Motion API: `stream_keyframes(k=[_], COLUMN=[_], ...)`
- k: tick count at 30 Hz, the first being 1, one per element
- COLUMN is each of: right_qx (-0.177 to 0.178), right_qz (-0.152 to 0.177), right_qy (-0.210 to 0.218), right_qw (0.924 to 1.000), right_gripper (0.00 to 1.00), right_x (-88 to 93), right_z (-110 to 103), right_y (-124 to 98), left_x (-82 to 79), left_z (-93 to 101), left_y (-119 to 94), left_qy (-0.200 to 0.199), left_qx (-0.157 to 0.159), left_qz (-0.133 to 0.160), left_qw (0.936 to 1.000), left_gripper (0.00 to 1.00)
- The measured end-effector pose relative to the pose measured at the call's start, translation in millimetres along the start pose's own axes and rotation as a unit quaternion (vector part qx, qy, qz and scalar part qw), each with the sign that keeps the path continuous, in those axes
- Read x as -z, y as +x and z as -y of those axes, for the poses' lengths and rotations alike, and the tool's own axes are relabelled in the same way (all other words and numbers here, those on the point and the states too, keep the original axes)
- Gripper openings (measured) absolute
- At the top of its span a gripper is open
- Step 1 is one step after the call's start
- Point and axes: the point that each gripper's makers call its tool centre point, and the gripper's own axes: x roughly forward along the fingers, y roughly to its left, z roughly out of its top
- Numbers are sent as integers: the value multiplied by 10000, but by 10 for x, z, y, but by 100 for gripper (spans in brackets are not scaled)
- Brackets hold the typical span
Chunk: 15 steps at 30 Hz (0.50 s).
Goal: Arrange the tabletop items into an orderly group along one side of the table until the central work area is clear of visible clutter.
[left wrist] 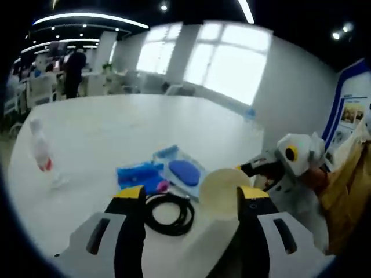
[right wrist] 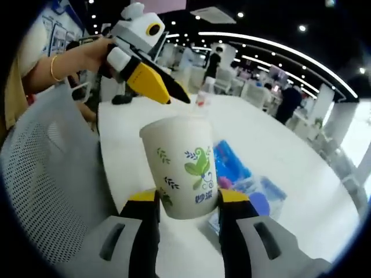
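The right gripper [right wrist: 186,211] holds a paper cup [right wrist: 181,165] between its two jaws at the centre of the right gripper view, upright, its leaf print facing the camera. The left gripper [left wrist: 188,208] stands wide apart and empty at the bottom of the left gripper view, above a black cable coil [left wrist: 169,213]. To set the cup down well, keep it level, carry it to the table's edge side [right wrist: 116,150] near the grey mesh chair [right wrist: 52,174], and release only once its base rests flat, clear of the blue packets [left wrist: 141,175] and the clear tray with a blue pad [left wrist: 184,171]. A plastic bottle [left wrist: 42,153] stands at the left, blurred. Whether the cup holds anything is hidden; its base is covered by the jaws, so it may be lifted or resting.
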Motion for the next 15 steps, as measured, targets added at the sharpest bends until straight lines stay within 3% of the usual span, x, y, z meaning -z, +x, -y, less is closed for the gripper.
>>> stream_keyframes(k=[5,15], right_qx=[12,39], right_qz=[323,397], right_qy=[528,817], right_qw=[9981,9959], right_gripper=[38,38], right_x=[-85,-96], right_z=[47,85], right_y=[-19,-27], left_x=[19,-39], left_z=[41,124], left_y=[60,124], left_qy=[-45,-64], left_qx=[-17,44], left_qz=[84,345], left_qw=[10000,9994], left_gripper=[85,90])
